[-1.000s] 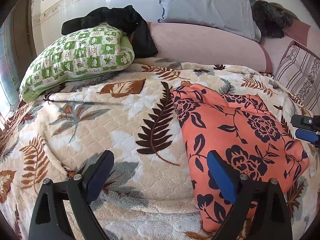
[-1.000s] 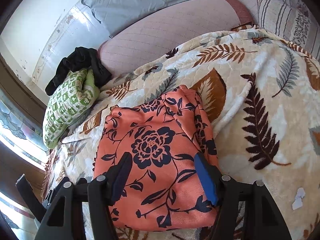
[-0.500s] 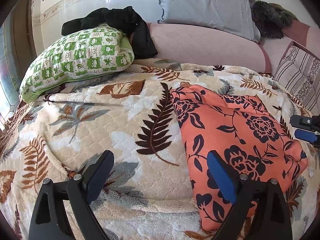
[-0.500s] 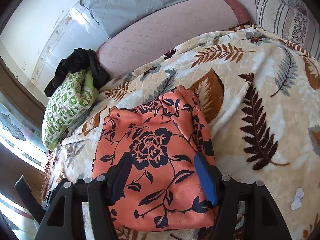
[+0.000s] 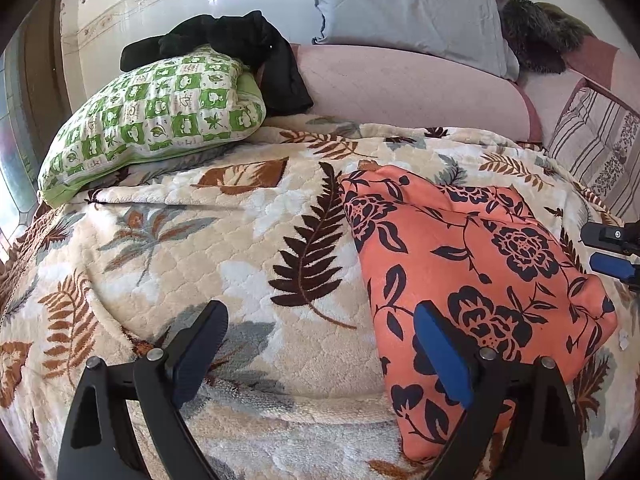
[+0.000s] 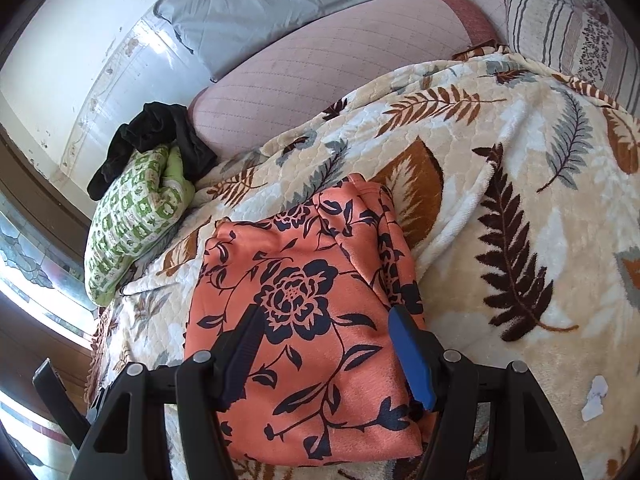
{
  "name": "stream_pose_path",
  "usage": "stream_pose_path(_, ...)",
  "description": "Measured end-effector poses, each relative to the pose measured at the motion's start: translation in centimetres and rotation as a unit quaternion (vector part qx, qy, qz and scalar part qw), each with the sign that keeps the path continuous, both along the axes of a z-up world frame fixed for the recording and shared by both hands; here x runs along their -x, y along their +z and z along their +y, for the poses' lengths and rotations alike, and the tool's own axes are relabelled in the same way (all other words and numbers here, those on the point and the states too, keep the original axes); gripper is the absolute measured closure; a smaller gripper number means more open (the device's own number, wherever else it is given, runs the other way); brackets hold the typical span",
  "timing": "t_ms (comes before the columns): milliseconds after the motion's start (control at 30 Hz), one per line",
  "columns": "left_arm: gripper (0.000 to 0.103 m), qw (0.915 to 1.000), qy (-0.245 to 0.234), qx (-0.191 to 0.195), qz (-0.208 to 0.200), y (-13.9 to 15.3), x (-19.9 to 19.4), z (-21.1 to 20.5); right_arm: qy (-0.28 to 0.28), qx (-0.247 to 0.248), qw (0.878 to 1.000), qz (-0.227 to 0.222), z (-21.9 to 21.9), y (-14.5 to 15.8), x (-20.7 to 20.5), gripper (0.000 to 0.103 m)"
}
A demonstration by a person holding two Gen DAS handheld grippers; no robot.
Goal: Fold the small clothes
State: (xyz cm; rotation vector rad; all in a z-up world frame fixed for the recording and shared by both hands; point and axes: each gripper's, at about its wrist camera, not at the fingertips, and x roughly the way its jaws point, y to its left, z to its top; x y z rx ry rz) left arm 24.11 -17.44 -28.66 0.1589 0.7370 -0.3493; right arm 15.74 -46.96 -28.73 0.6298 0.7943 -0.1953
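One orange floral garment (image 5: 472, 280) lies folded into a plump, soft rectangle on the bed's fleecy leaf-print blanket (image 5: 192, 264); two claws hover over it, both with jaws apart and nothing between the pads; the left claw (image 5: 320, 344) straddles the garment's left edge, the right claw (image 6: 328, 348) sits above its near end; behind lie one green checked pillow (image 5: 160, 116), one black garment (image 5: 240, 44) draped over it, and one grey pillow (image 5: 408, 12).

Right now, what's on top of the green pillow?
A crumpled black garment is draped over the green pillow's far end, trailing down beside it against the pink headboard. Whatever lies beneath the garment or behind the pillow is covered.
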Motion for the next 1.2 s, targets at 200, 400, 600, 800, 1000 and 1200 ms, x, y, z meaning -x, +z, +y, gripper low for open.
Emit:
stream_pose_path(200,0.009,1.0000,-0.001,0.000,0.000,-0.09,0.00,-0.06,-0.002,-0.004,1.000,0.000,-0.23,-0.09,0.00,0.035)
stream_pose_path(400,0.009,1.0000,0.000,0.000,0.001,-0.11,-0.01,-0.04,-0.002,-0.006,1.000,-0.002,-0.31,-0.08,0.08,0.035)
stream_pose_path(600,0.009,1.0000,0.000,0.001,0.001,-0.07,0.00,-0.03,-0.002,-0.006,1.000,-0.003,-0.34,-0.06,0.10,0.035)
stream_pose_path(800,0.009,1.0000,0.000,0.001,0.001,-0.04,0.03,-0.08,-0.002,-0.007,1.000,-0.002,-0.39,-0.04,0.09,0.035)
stream_pose_path(1000,0.009,1.0000,-0.002,0.000,0.001,0.00,0.07,-0.08,-0.001,-0.008,1.000,-0.002,-0.44,-0.05,0.07,0.035)
stream_pose_path(1200,0.009,1.0000,-0.001,0.001,0.001,0.02,0.09,-0.05,-0.001,-0.009,1.000,-0.003,-0.40,-0.03,0.09,0.035)
